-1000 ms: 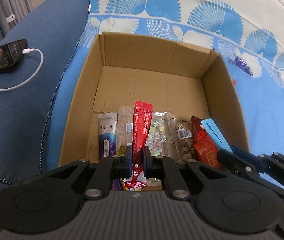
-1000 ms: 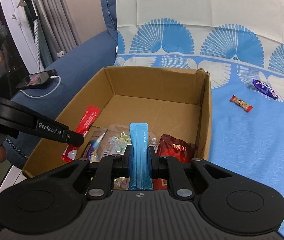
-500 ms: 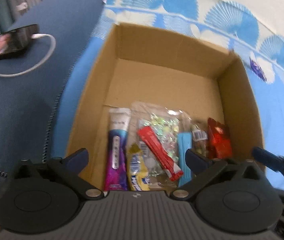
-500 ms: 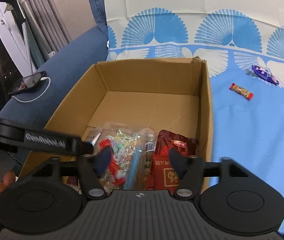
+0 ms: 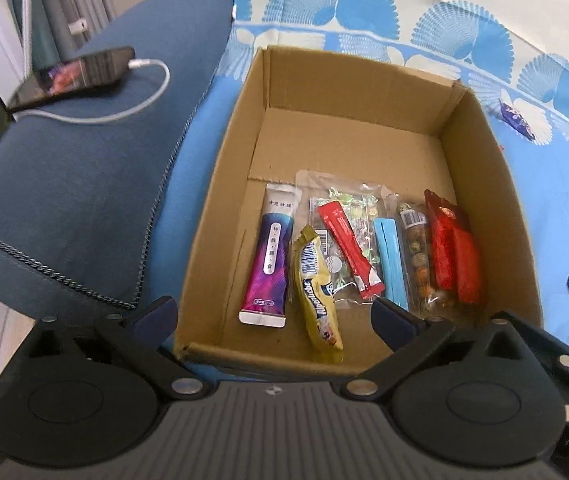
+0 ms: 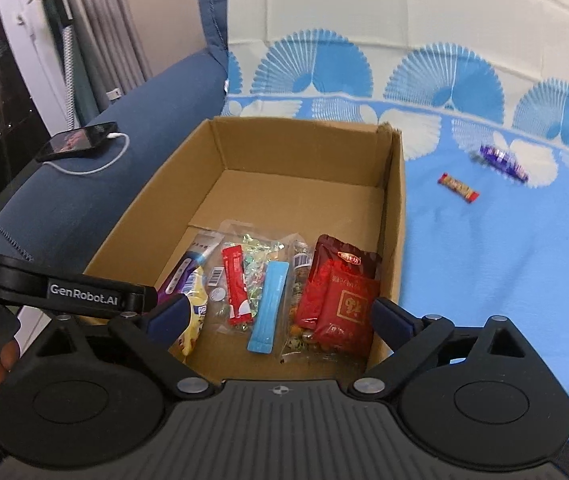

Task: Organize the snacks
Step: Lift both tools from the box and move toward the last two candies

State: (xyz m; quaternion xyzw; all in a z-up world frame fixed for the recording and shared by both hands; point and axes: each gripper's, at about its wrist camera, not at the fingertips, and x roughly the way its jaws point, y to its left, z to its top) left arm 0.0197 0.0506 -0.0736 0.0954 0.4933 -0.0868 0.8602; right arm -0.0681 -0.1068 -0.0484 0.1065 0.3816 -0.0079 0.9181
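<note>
Two snacks lie on the blue patterned bedspread [image 6: 484, 272], well apart from the box — a small red bar [image 6: 458, 188] and a purple-wrapped sweet [image 6: 502, 163]. Being small and flat, either could slip from a shallow pinch.

The cardboard box [image 6: 392, 216] holds a near row: purple sachet [image 5: 270, 256], yellow bar [image 5: 318, 296], red stick [image 5: 350, 246], blue stick [image 5: 390, 260], red pouches [image 5: 454, 248].

The left gripper [image 5: 274, 314] has its jaws spread and empty. The right gripper [image 6: 280, 314] has just been opening its jaws, with nothing between them.
</note>
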